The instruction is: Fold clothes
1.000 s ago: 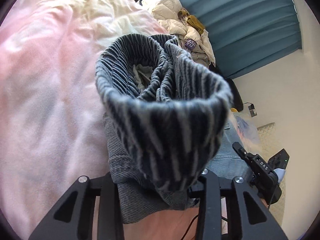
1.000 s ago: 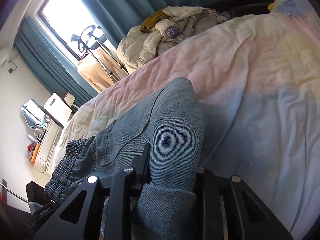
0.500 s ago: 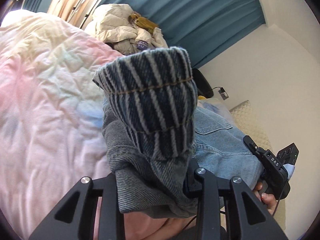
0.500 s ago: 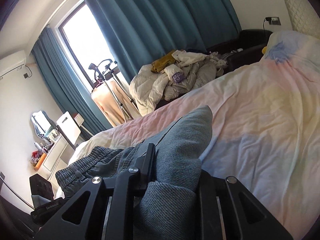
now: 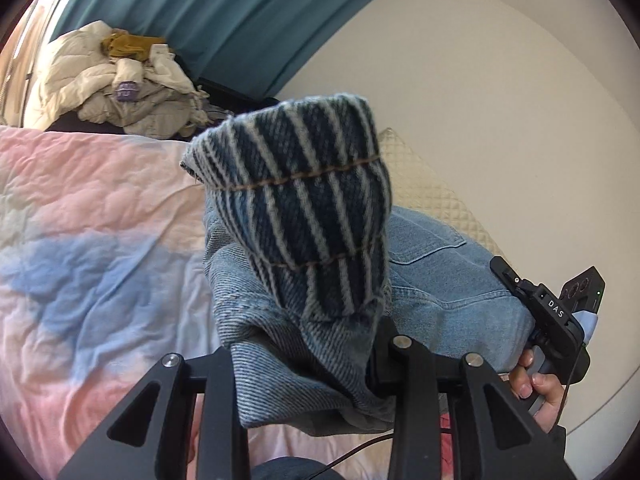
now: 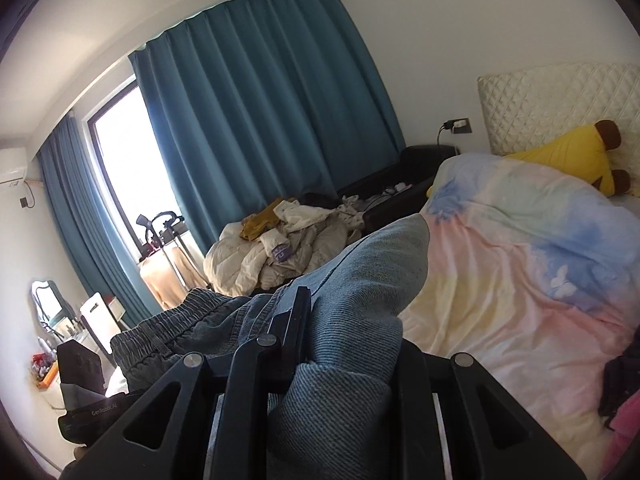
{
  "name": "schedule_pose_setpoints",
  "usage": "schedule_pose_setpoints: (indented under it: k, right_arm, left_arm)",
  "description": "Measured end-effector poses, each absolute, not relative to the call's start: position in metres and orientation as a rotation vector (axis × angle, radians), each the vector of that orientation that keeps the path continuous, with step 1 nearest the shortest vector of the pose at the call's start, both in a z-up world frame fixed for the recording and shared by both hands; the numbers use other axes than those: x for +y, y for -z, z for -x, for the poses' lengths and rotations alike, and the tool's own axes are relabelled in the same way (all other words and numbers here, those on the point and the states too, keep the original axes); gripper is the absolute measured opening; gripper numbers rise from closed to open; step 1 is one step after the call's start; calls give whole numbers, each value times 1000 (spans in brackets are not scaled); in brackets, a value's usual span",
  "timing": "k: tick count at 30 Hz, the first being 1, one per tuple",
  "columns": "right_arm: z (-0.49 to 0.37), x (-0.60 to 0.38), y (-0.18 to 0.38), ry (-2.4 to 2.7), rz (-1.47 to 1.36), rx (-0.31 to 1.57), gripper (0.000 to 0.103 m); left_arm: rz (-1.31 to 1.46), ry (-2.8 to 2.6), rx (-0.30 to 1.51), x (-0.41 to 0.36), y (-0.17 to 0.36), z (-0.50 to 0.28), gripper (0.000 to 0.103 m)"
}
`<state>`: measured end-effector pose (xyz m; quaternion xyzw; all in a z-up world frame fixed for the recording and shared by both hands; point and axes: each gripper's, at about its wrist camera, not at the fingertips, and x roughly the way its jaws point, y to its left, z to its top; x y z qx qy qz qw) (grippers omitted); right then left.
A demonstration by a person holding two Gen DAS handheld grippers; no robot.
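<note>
Left wrist view: left gripper (image 5: 304,364) at bottom centre, pinching a bunched fold of jeans (image 5: 436,284). Ribbed, striped waistband (image 5: 304,208) standing up above the jaws at frame centre, pale denim trailing lower right. Jeans raised off the bed (image 5: 92,248), whose pink-and-blue cover fills the left half. At lower right, a hand (image 5: 536,388) gripping the black handle of the other tool. Pile of pale bedding (image 5: 116,84) at upper left, under a teal curtain (image 5: 224,12). Quilted headboard (image 5: 432,192) just right of the waistband, white wall beyond.

Right wrist view: right gripper (image 6: 348,340) at bottom centre, clamped on a thick fold of denim; cloth packed tight between the jaws and bulging above them. Jeans (image 6: 360,280) running toward lower left, elastic waistband (image 6: 176,328) gathered there. Left tool's black body at the lower left edge. Bed cover (image 6: 520,280) across the right half; yellow plush (image 6: 572,156) at upper right against the headboard (image 6: 540,100). Curtain (image 6: 256,112) and bright window (image 6: 124,160) at upper left; bedding pile (image 6: 280,248) at centre, behind the denim.

Both grippers holding the same jeans, one at each end, cloth slack between.
</note>
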<state>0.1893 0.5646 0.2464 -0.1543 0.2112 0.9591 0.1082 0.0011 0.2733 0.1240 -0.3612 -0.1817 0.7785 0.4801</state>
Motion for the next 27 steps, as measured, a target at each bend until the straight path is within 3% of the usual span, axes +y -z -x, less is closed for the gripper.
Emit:
schedule_pose_setpoints:
  k: [7, 14, 22, 27]
  right_arm:
    - [-294, 612, -259, -2618, 371, 520, 17]
    - [-409, 644, -235, -2384, 339, 515, 17]
    - [-512, 649, -178, -2134, 376, 574, 17]
    - [-524, 652, -127, -2053, 536, 657, 17]
  left_arm:
    - [911, -1683, -337, 378, -112, -45, 32]
    - [953, -1493, -169, 467, -95, -137, 32]
    - [1082, -1333, 73, 530, -40, -193, 32]
    - [1176, -1341, 186, 538, -3, -213, 32]
